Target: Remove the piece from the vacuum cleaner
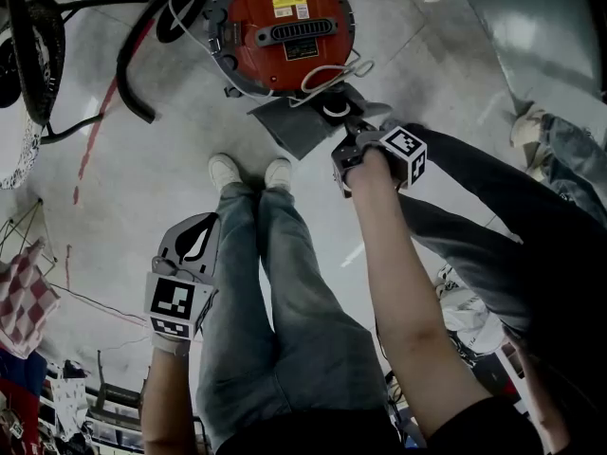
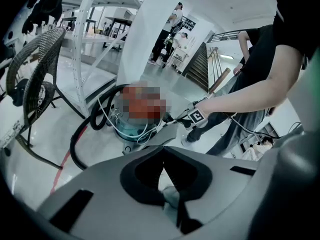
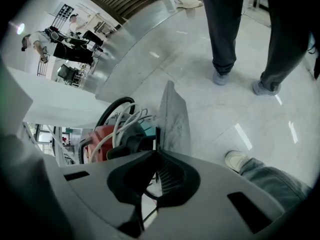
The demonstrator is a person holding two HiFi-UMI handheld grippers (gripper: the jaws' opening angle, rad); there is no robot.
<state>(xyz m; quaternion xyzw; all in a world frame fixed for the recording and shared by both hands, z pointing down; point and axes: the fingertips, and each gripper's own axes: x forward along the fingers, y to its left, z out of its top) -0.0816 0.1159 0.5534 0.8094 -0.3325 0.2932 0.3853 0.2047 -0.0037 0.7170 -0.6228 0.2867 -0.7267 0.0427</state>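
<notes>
I'm looking down on the red vacuum cleaner [image 1: 285, 27], with the grey piece [image 1: 296, 126] lying against its near side. My right gripper [image 1: 353, 123] is pinching that piece's edge, jaws nearly together. My left gripper [image 1: 194, 240] is hanging closed and empty, well apart. The cleaner's yellow label [image 1: 289, 6] is too small to read.

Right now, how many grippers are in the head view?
2. The left gripper hangs shut by the person's leg; the right gripper is shut on the piece at the vacuum cleaner. None seems hidden.

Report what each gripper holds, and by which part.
Right gripper pinches the grey piece by its thin edge, at the vacuum end; left gripper holds nothing.
</notes>
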